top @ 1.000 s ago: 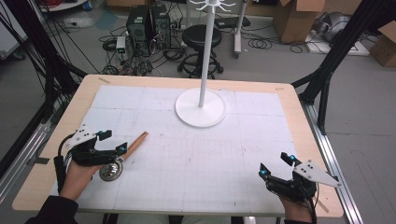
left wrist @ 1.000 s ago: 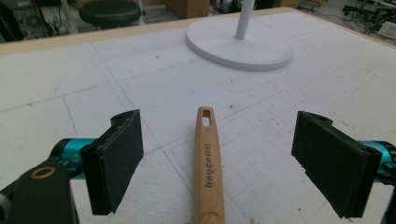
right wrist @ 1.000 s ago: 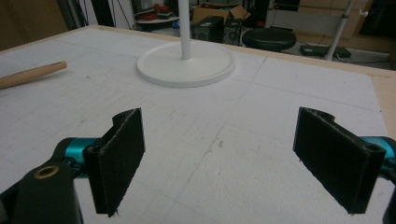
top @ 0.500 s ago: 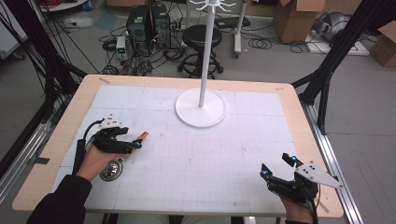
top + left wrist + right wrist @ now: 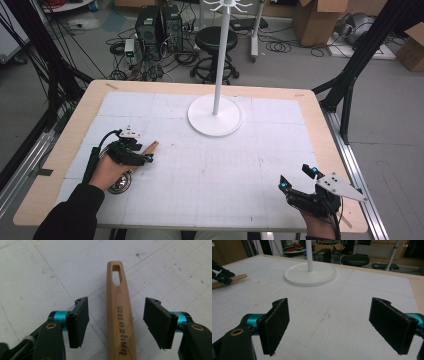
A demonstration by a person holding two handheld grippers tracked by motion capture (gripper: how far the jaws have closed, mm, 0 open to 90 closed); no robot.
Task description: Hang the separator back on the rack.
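Since half a second ago, the left gripper [image 5: 146, 155] has been carried slightly farther along the wooden handle [image 5: 151, 147] toward the white stand base [image 5: 215, 116], so that less of the handle's tip is left uncovered in the high view. The right gripper [image 5: 296, 179] has been kept where it was, well apart from the stand base, on the near right of the white mat [image 5: 210, 170].

In the left gripper view, the left gripper [image 5: 116, 322] is seen with its jaws spread wide on either side of the wooden handle [image 5: 120, 315], clear of it on both sides. A slotted hole near the handle's tip and dark lettering along it are shown there, details too small to be made out from above. The utensil's round metal end [image 5: 120, 184] is seen in the high view, below the hand, farther from the stand base than the handle.

In the right gripper view, the right gripper [image 5: 339, 325] is shown with jaws wide apart and nothing between them, the stand base [image 5: 310, 275] lying ahead.
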